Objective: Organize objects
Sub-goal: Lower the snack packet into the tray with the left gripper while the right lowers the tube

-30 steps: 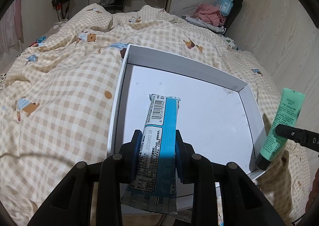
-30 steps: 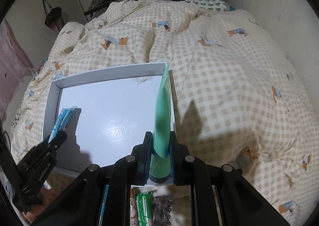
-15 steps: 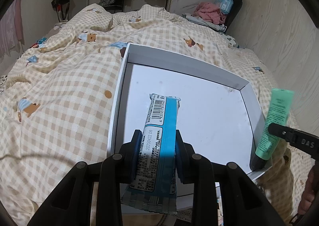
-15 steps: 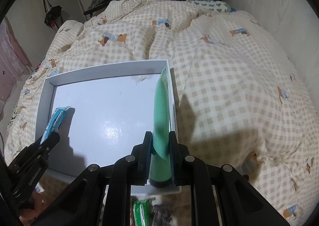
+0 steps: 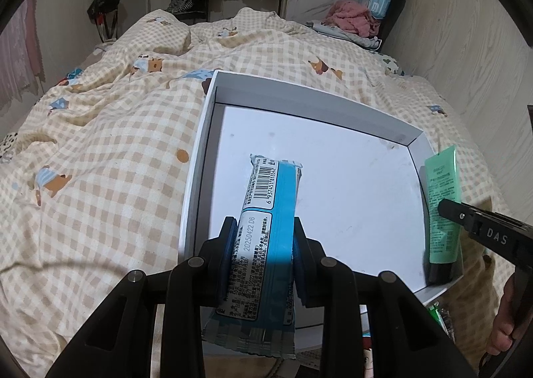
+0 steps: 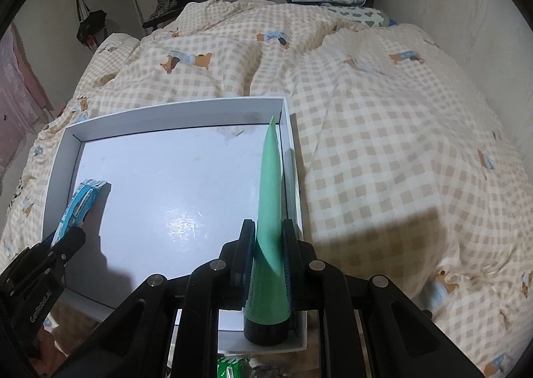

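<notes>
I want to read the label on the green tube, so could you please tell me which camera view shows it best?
The left wrist view: the green tube shows its printed face there, along the white tray's right wall, though the print is too small to read. The right wrist view shows the tube only edge-on, clamped in the right gripper.
</notes>
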The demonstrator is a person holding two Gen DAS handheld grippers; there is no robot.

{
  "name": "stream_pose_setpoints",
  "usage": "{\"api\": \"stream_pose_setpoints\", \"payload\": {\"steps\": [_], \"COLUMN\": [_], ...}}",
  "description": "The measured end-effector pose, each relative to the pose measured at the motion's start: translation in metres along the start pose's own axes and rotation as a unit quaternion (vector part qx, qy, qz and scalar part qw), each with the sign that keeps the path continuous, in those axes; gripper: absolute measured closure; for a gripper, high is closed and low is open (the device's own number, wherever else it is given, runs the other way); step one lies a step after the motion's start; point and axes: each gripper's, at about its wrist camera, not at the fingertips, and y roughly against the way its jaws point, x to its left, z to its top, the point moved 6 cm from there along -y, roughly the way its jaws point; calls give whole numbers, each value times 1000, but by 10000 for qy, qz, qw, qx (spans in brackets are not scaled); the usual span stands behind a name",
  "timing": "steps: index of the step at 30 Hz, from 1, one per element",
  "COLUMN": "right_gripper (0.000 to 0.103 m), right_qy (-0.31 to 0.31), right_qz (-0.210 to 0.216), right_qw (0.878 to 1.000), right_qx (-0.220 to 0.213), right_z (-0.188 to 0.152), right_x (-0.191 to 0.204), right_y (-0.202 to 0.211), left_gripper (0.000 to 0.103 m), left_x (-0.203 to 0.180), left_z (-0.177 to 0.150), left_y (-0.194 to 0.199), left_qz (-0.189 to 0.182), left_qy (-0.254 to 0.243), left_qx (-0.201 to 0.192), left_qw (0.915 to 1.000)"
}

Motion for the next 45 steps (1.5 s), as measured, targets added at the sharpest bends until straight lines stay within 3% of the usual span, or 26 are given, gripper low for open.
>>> {"api": "stream_pose_setpoints", "payload": {"steps": [17, 22, 36, 42, 44, 45], "right_gripper": [86, 86, 83, 83, 77, 57], "right_qy": [-92, -112, -19, 59, 82, 85], "right_qz": [151, 130, 134, 208, 266, 302], "right_qw": [9998, 9997, 9997, 9996, 9995, 9994], "right_qx": [106, 152, 216, 164, 157, 142], "right_z": [-3, -4, -5, -3, -4, -4], "right_x": [0, 0, 4, 10, 12, 14], "right_y": [-9, -11, -12, -10, -9, -9], "left_gripper": [67, 61, 56, 46, 42, 41], "left_x": [-3, -6, -7, -8, -9, -9], "left_z": [-1, -2, -2, 0, 2, 2], "left_y": [-4, -2, -1, 2, 4, 5], "left_qz": [163, 112, -17, -80, -113, -164], "left_qy": [-124, -164, -129, -144, -141, -129], "left_qx": [42, 45, 30, -40, -97, -107], "left_qw": [9998, 9998, 9999, 9999, 9998, 9997]}}
